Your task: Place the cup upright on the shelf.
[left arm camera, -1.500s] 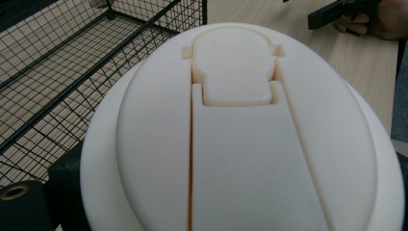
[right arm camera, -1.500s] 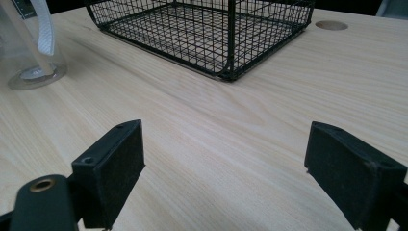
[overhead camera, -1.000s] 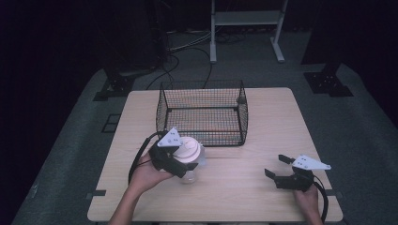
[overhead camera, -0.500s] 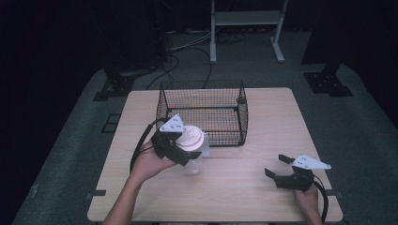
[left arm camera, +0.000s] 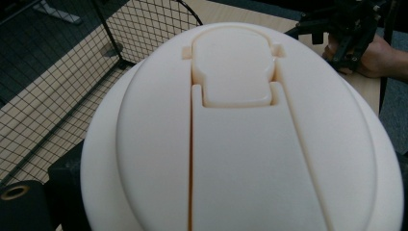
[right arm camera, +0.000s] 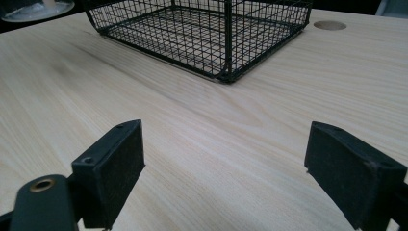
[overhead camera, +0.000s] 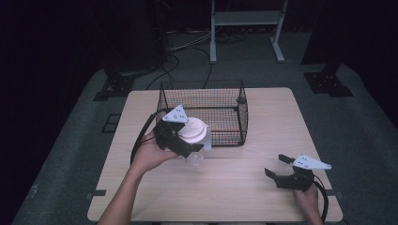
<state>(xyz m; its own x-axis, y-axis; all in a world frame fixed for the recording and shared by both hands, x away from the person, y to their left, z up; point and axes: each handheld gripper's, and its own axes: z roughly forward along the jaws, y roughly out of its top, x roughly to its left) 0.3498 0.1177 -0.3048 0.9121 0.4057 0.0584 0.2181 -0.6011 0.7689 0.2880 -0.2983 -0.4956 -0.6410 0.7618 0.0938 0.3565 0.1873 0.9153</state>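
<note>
A clear plastic cup with a cream-white lid (overhead camera: 193,130) hangs above the table, just in front of the front-left corner of the black wire basket (overhead camera: 246,116). My left gripper (overhead camera: 196,140) is shut on the cup below its lid. In the left gripper view the lid (left arm camera: 240,134) is very close, with the basket's mesh (left arm camera: 57,86) behind it. My right gripper (overhead camera: 275,165) rests low at the table's front right, open, with bare wood between its pads (right arm camera: 115,163). The basket's corner (right arm camera: 221,72) lies ahead of it.
The light wood table (overhead camera: 267,112) has bare room around the basket and between the two hands. A round cable hole (right arm camera: 329,25) sits in the table past the basket. Beyond the table lie grey floor, cables (overhead camera: 187,47) and stand feet (overhead camera: 328,82).
My left gripper has carried the cup up and away from the person, closer to the basket's front-left corner. The right gripper has stayed where it was.
</note>
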